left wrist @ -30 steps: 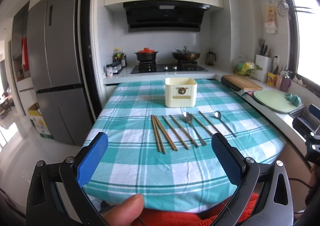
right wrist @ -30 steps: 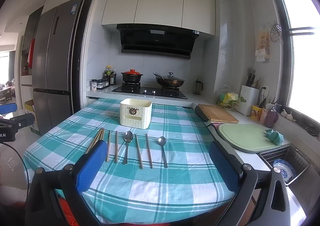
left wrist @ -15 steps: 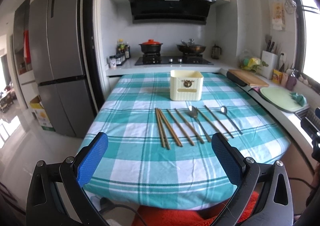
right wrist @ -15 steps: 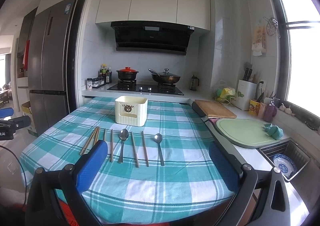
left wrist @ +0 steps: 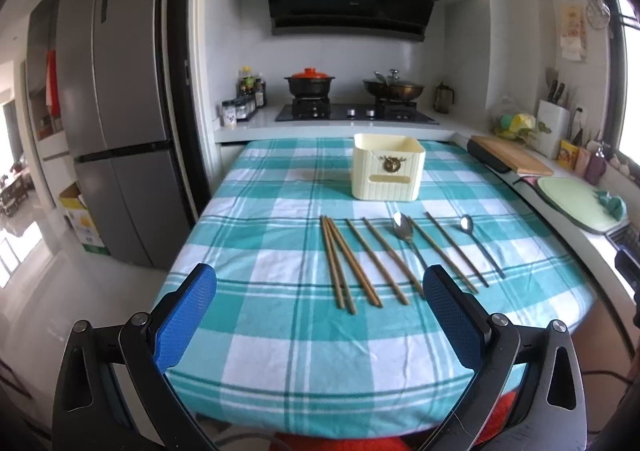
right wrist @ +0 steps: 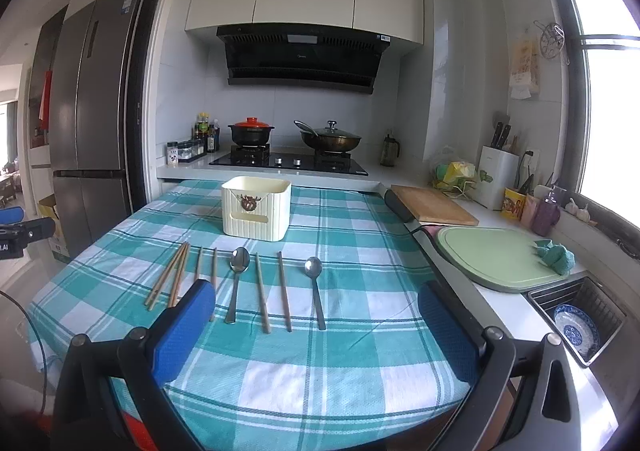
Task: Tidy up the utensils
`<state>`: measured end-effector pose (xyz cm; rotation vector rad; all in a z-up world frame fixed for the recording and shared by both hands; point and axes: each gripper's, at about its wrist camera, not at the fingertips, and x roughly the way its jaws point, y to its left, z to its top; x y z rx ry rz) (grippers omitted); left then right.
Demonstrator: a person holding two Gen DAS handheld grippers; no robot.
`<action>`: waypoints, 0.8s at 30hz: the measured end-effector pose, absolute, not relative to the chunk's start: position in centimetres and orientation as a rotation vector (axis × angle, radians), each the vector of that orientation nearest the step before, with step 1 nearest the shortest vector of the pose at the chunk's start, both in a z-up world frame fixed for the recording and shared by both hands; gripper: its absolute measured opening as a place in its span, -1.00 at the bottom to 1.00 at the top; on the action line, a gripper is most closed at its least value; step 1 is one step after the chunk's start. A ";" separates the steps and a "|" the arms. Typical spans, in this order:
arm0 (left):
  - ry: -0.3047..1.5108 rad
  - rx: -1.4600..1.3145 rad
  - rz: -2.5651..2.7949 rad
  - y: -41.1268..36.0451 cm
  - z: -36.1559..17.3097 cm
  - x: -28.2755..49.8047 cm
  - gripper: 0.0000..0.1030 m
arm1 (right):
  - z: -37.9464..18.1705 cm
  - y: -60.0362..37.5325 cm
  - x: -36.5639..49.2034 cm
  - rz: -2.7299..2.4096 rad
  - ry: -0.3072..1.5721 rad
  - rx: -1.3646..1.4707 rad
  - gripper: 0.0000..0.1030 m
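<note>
a checked-cloth table (left wrist: 280, 339) carries a cream holder (left wrist: 387, 166), wooden chopsticks (left wrist: 352, 263) and two spoons (left wrist: 405, 229).

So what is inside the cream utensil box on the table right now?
Only the rim and upper inner wall of the cream box show, with nothing poking above it. Its bottom is hidden by the front wall. Chopsticks and spoons lie on the tablecloth.

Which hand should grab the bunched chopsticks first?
Left, probably. In its view the bunched chopsticks lie between its open jaws, straight ahead. In the right view they sit far to the left, outside its open jaws, closer to the spoons.
</note>
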<state>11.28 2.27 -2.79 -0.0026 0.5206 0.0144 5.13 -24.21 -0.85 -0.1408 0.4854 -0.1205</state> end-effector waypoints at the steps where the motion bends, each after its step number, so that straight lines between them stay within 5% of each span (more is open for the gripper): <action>1: 0.517 -0.002 0.014 2.4 -2.9 11.7 1.00 | -1.0 -24.3 5.5 -0.123 0.486 -0.148 1.00; 24: 0.784 0.042 -0.001 3.3 -15.0 28.7 0.99 | -4.8 -29.1 14.1 -0.164 0.597 -0.171 1.00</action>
